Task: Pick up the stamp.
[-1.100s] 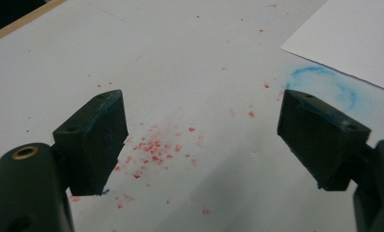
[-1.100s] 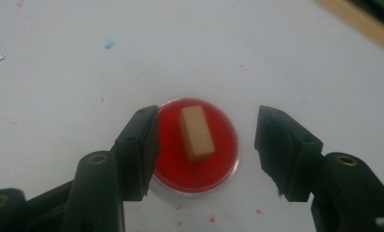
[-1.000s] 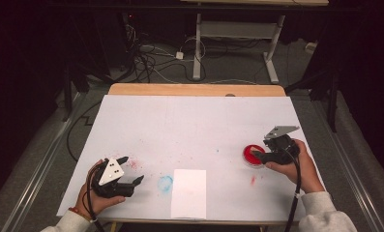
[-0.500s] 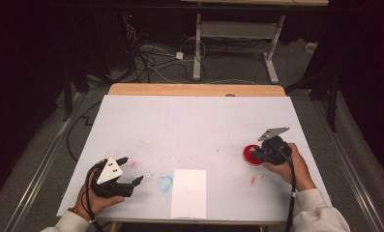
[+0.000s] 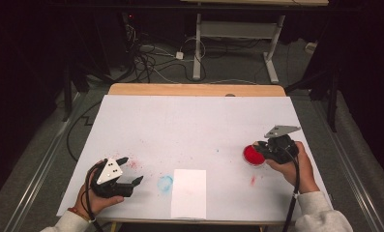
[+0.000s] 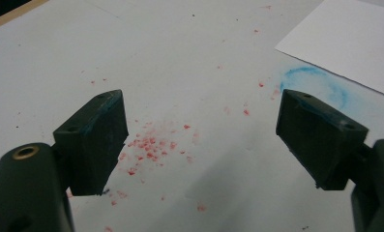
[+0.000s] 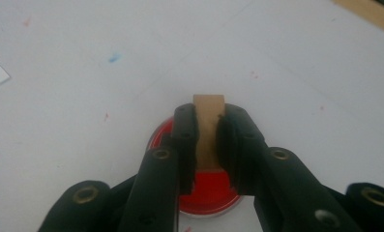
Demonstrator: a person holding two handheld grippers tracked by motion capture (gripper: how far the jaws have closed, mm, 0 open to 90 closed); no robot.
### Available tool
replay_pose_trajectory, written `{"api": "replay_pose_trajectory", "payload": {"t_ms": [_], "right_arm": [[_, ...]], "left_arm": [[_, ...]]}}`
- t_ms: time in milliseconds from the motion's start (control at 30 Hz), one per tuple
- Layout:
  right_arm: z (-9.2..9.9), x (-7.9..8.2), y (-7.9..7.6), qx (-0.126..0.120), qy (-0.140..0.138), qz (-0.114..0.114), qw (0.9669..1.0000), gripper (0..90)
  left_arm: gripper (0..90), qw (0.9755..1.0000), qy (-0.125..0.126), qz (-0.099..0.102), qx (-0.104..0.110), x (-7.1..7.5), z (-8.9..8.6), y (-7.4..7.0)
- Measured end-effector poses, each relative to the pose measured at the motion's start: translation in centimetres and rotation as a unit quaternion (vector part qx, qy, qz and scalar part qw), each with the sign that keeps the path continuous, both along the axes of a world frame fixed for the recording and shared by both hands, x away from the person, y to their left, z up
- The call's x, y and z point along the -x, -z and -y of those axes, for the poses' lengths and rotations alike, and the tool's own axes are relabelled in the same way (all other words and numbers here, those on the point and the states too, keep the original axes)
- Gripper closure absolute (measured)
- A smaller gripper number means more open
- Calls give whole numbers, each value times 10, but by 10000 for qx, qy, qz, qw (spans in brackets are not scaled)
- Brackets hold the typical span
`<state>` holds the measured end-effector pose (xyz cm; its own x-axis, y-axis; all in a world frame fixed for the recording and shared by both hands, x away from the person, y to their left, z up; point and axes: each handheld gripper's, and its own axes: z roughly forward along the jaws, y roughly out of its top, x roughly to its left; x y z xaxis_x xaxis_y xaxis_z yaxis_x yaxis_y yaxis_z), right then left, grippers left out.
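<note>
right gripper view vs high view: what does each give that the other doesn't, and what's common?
Right gripper view alone: a tan wooden block pinched between the closed jaws of the right gripper, standing over the red ink pad.

High view alone: the left gripper, jaws open and empty, a blue ring stain, the full white sheet, and the floor cables beyond the table.

Both: the red ink pad, the right gripper at it, and the white table cover with colour specks.

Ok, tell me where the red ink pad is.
In the high view the red ink pad lies at the table's right side, under the right gripper, right of the white paper sheet.
</note>
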<state>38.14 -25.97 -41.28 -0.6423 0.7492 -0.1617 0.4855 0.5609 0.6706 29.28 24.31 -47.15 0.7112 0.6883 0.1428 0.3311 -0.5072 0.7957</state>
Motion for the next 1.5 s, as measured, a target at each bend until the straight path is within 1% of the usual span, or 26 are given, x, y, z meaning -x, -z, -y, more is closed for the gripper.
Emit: {"api": "replay_pose_trajectory", "payload": {"t_ms": [67, 100, 133, 200, 233, 267, 300, 333, 367, 467, 567, 633, 767, 833, 933, 1000, 1067, 1100, 1133, 1167, 1233, 1333, 1400, 1433, 1500], "right_arm": [[1, 4, -9, -85, 40, 133, 9999, 763], [2, 9, -17, -174, 34, 242, 9995, 763], [2, 9, -17, -174, 34, 242, 9995, 763], [4, 14, -26, -236, 20, 345, 9991, 763], [5, 18, -34, -332, 45, 444, 9985, 763], [6, 20, -38, -360, 60, 503, 9981, 763], [6, 20, -38, -360, 60, 503, 9981, 763], [7, 25, -45, -430, 74, 582, 9974, 762], [8, 27, -48, -442, 97, 647, 9969, 763], [9, 31, -54, -498, 72, 727, 9961, 763], [9, 32, -54, -479, 69, 715, 9963, 763], [8, 31, -52, -446, 66, 711, 9965, 763], [6, 26, -41, -328, 67, 568, 9978, 762], [6, 21, -32, -274, 82, 448, 9986, 762], [4, 13, -16, -128, 127, 266, 9995, 762], [4, 8, -5, -111, 138, 117, 9998, 763], [2, 4, 4, -39, 151, 17, 9999, 763], [2, 3, 8, -76, 139, -51, 9999, 763], [-1, 0, 16, 21, 160, -137, 9998, 762], [-1, 0, 16, 21, 160, -137, 9998, 762], [-2, -2, 20, 72, 166, -202, 9996, 763], [-3, -4, 27, 120, 193, -324, 9992, 763], [-4, -6, 33, 137, 163, -429, 9989, 763], [-4, -7, 35, 93, 176, -430, 9989, 763], [-3, -7, 35, 92, 176, -453, 9988, 763]], "left_arm": [[178, 10000, -1, 14, -12, 0, 0, 0], [179, 10000, -1, 16, 9, 0, 0, 0], [179, 10000, -2, 19, 13, 0, 0, 0], [178, 10000, -2, 25, 9, 0, 0, -1], [179, 10000, 2, 26, 0, 0, 0, -1], [179, 10000, 5, 30, -5, 0, 0, -1], [179, 10000, 10, 31, -4, 0, 0, -1], [179, 10000, 7, 33, -2, 0, 0, -1], [178, 10000, 7, 37, -12, 0, 0, -1], [179, 10000, 15, 31, -17, 1, 0, -1], [178, 10000, 20, 34, -16, 1, 0, -1], [179, 10000, 17, 36, -13, 1, 0, -1], [179, 10000, 27, 28, -18, 1, 0, -1], [179, 10000, 21, 24, -38, 1, 1, -1], [179, 10000, 28, 22, -41, 1, 1, -1], [179, 10000, 33, 19, -48, 1, 0, -1], [179, 10000, 42, 15, -54, 0, 1, 0], [179, 10000, 50, 2, -53, 0, 1, 0], [179, 10000, 51, 1, -73, 0, 1, 0], [179, 9999, 55, 9, -95, 0, 1, 0], [179, 9999, 60, 10, -91, 0, 1, 0], [179, 9999, 54, 3, -101, 0, 1, 0], [178, 9999, 51, 8, -104, 0, 0, 0], [179, 9999, 45, 5, -107, 0, 0, 0], [179, 9999, 59, 16, -122, 0, 0, -1]]}}
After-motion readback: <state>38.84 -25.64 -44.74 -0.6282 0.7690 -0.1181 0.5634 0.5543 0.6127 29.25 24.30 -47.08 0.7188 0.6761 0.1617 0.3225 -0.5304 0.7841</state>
